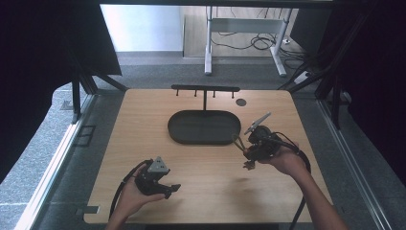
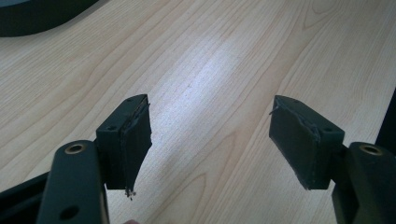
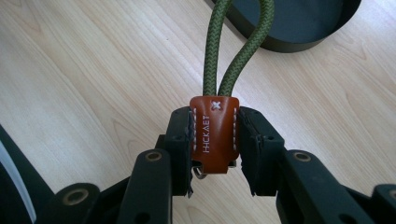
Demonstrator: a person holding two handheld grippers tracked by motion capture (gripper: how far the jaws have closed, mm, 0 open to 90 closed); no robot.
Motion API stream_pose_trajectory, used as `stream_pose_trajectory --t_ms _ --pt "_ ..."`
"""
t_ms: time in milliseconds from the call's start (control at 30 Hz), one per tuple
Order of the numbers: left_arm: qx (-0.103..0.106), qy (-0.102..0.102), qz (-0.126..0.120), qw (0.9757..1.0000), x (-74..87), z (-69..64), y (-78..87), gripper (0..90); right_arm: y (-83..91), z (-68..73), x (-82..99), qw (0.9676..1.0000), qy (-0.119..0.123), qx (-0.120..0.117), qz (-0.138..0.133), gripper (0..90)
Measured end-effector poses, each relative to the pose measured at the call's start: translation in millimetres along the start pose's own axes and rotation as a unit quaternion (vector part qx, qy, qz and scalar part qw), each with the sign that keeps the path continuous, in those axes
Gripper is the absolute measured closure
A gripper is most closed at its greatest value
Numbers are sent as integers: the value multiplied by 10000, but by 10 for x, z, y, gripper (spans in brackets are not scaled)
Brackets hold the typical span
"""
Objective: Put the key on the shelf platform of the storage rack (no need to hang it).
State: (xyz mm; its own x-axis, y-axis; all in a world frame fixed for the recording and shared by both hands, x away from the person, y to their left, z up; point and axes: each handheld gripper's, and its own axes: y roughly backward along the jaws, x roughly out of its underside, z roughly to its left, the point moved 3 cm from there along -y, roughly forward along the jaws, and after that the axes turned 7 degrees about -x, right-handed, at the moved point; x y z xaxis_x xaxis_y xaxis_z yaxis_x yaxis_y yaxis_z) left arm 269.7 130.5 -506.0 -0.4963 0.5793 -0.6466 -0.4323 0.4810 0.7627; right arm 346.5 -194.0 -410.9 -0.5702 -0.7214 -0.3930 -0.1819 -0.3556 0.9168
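Note:
My right gripper [image 3: 215, 140] is shut on the brown leather tab [image 3: 214, 135] of a keychain, from which a green rope loop [image 3: 236, 42] reaches toward the dark oval tray [image 3: 299, 23]. In the high view that gripper [image 1: 250, 152] is held above the table, right of the tray [image 1: 204, 127], with the loop [image 1: 238, 142] pointing left. My left gripper [image 1: 171, 189] hovers near the table's front left, open, with nothing between its pads [image 2: 137, 140]; bare wood lies under it [image 2: 210, 135].
A black T-shaped hook rack [image 1: 205, 89] stands behind the tray. A small dark disc [image 1: 241, 102] lies at the back right of the wooden table [image 1: 143, 139]. Black frame posts flank the table; the front edge is close to both hands.

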Motion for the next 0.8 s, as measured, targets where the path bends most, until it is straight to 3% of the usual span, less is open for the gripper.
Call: stream_pose_trajectory --t_ms 800 --pt "22 -25 47 10000 5 1 -17 301 22 -66 -233 10000 4 7 -22 672"
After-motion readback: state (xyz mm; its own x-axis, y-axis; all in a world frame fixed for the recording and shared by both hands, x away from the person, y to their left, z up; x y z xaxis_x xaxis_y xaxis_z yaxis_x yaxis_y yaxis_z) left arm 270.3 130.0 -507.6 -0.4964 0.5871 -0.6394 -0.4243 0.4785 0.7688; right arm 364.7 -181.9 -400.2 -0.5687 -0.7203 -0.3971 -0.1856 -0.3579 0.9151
